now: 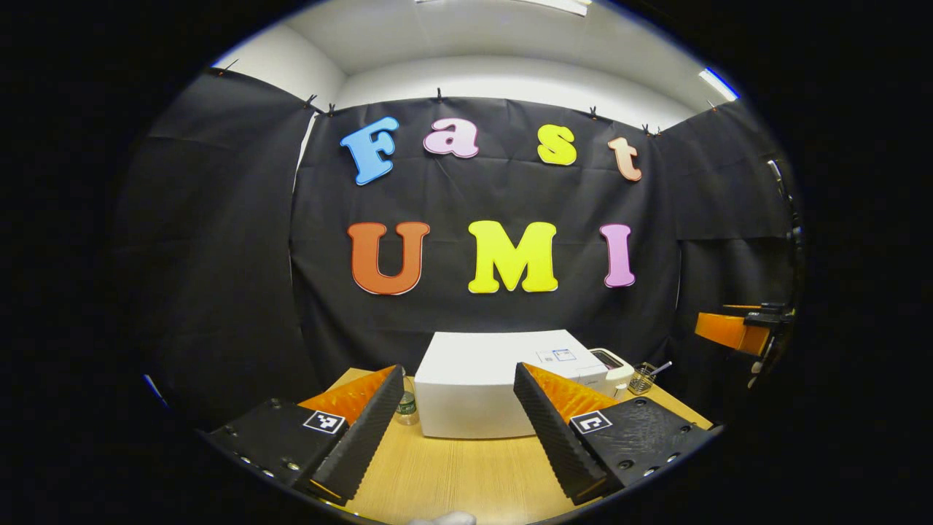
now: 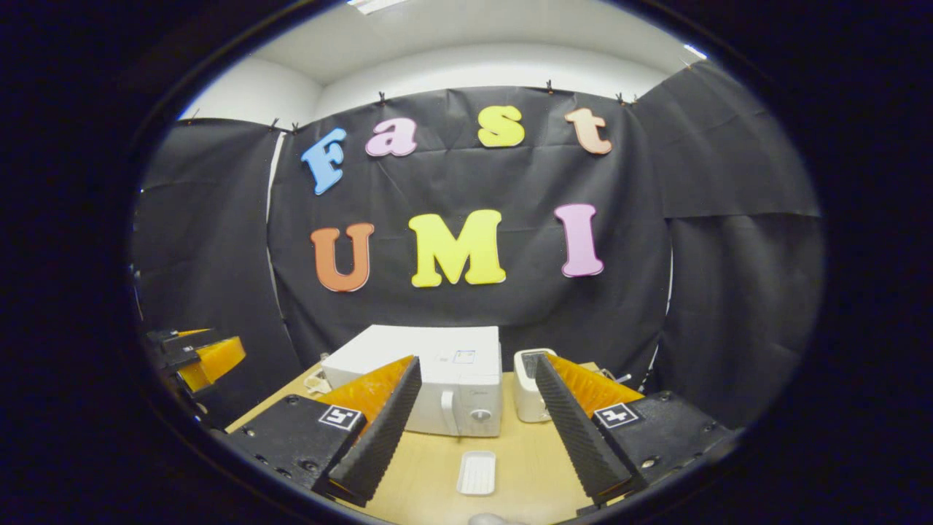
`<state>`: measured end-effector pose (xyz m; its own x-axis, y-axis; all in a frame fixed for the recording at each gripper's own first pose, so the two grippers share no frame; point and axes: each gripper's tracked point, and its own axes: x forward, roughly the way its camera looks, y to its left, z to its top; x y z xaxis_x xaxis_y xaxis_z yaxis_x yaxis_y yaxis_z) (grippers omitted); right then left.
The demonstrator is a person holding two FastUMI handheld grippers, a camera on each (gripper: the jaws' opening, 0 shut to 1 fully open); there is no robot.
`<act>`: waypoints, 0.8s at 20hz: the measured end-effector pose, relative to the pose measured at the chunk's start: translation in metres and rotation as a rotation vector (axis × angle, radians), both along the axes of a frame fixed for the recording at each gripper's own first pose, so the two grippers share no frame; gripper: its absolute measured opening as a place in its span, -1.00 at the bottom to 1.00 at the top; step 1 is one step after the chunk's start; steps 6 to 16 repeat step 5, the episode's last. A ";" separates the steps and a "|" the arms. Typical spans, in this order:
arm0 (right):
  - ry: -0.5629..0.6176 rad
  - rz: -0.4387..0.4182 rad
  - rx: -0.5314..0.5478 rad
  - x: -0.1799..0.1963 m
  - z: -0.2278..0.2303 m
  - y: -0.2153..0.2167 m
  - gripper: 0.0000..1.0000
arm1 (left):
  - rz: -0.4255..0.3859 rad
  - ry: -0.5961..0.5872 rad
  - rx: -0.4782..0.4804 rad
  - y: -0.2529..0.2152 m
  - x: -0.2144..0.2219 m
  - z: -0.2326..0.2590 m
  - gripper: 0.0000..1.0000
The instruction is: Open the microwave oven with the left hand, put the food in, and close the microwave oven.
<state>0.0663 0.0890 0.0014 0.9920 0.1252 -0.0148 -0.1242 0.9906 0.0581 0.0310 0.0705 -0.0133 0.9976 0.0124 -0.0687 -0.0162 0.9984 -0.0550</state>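
White microwave [image 2: 430, 379] door closed, sits at tabletop [image 2: 525, 467] far edge; white tray [image 2: 476, 472] lies in front. Left gripper [image 1: 459, 430] and right gripper [image 2: 474, 437] both wide, holding nothing.

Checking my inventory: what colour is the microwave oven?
White; the microwave oven shows best in the right gripper view.

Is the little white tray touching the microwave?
Apart. In the right gripper view the tray lies on the table in front of the microwave, with a bare strip of wood between them.
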 end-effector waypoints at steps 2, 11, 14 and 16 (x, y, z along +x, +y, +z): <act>-0.012 -0.002 -0.004 -0.004 0.007 0.002 1.00 | 0.000 -0.011 0.004 0.003 -0.003 0.005 0.92; -0.018 -0.006 -0.001 -0.008 0.010 0.003 1.00 | -0.007 -0.026 0.009 0.004 -0.003 0.011 0.92; -0.018 -0.006 -0.001 -0.008 0.010 0.003 1.00 | -0.007 -0.026 0.009 0.004 -0.003 0.011 0.92; -0.018 -0.006 -0.001 -0.008 0.010 0.003 1.00 | -0.007 -0.026 0.009 0.004 -0.003 0.011 0.92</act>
